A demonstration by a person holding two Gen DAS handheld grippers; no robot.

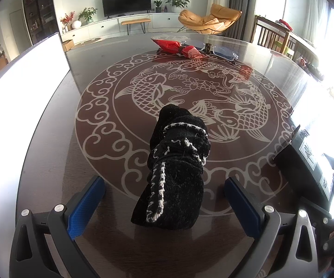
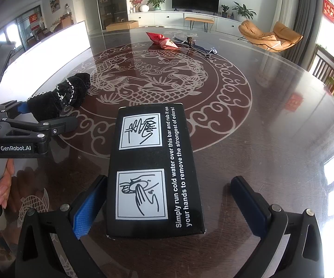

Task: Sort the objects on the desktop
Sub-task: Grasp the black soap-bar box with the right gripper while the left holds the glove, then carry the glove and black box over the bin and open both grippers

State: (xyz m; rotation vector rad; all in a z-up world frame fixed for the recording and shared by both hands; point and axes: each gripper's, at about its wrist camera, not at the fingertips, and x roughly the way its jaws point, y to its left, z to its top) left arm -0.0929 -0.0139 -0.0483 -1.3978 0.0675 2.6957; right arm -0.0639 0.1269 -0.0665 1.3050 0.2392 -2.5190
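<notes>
A rolled black sock with white stitching (image 1: 178, 162) lies on the table between the wide-open jaws of my left gripper (image 1: 167, 185); neither pad touches it. It also shows in the right wrist view (image 2: 60, 96) with the left gripper (image 2: 48, 113) around it. A black box with white hand-washing pictures (image 2: 153, 166) lies flat between the open jaws of my right gripper (image 2: 169, 190); its left side is at the left blue pad, the right pad stands apart. The box's end shows in the left wrist view (image 1: 306, 162).
A red snack packet (image 1: 178, 47) (image 2: 162, 40) and a pair of glasses (image 1: 220, 51) (image 2: 199, 46) lie at the far side of the dark round table with a fish pattern (image 1: 111, 120) (image 2: 259, 139). A white board (image 1: 16, 88) stands at the left.
</notes>
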